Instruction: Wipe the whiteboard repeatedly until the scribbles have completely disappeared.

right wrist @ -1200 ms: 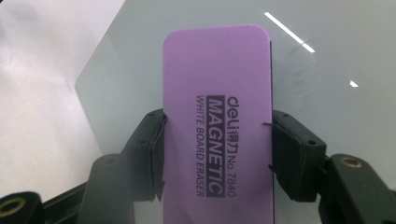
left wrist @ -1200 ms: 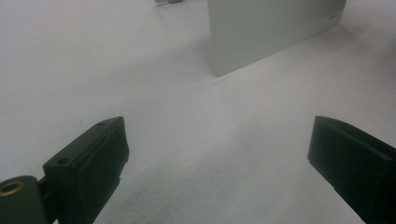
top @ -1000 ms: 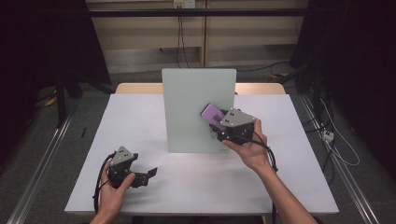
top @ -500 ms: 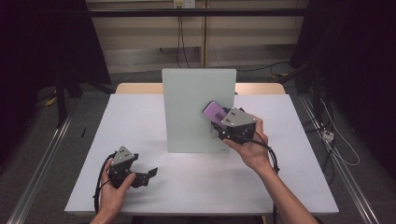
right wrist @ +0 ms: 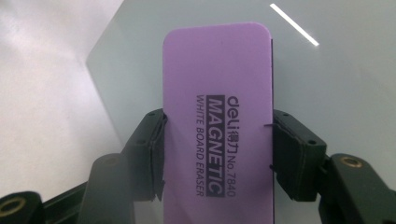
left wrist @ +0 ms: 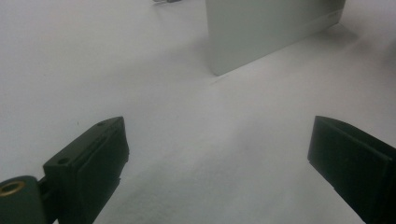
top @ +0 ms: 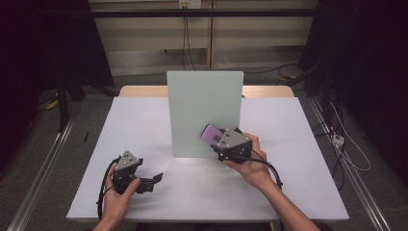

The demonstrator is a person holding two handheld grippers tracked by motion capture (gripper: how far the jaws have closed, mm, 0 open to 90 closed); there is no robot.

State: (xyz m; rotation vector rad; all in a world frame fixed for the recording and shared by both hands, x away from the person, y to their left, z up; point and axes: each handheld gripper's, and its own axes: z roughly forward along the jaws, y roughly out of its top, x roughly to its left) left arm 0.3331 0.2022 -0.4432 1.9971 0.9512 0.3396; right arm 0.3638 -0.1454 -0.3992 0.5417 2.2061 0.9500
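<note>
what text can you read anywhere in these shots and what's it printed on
All of it is on the purple eraser clamped in the right gripper, seen in the right gripper view:
"deli" followed by two Chinese characters, too small to read surely
"No. 7840"
"MAGNETIC"
"WHITE BOARD ERASER"
In the high view the eraser's print is too small to read. The board, table and left gripper bear no readable text.

My table point(top: 298, 159) is white-topped, with a strip of bare wood at its far edge. A pale green board point(top: 204, 110) stands upright on it near the middle. My left gripper point(top: 144, 182) rests low at the near-left part.
</note>
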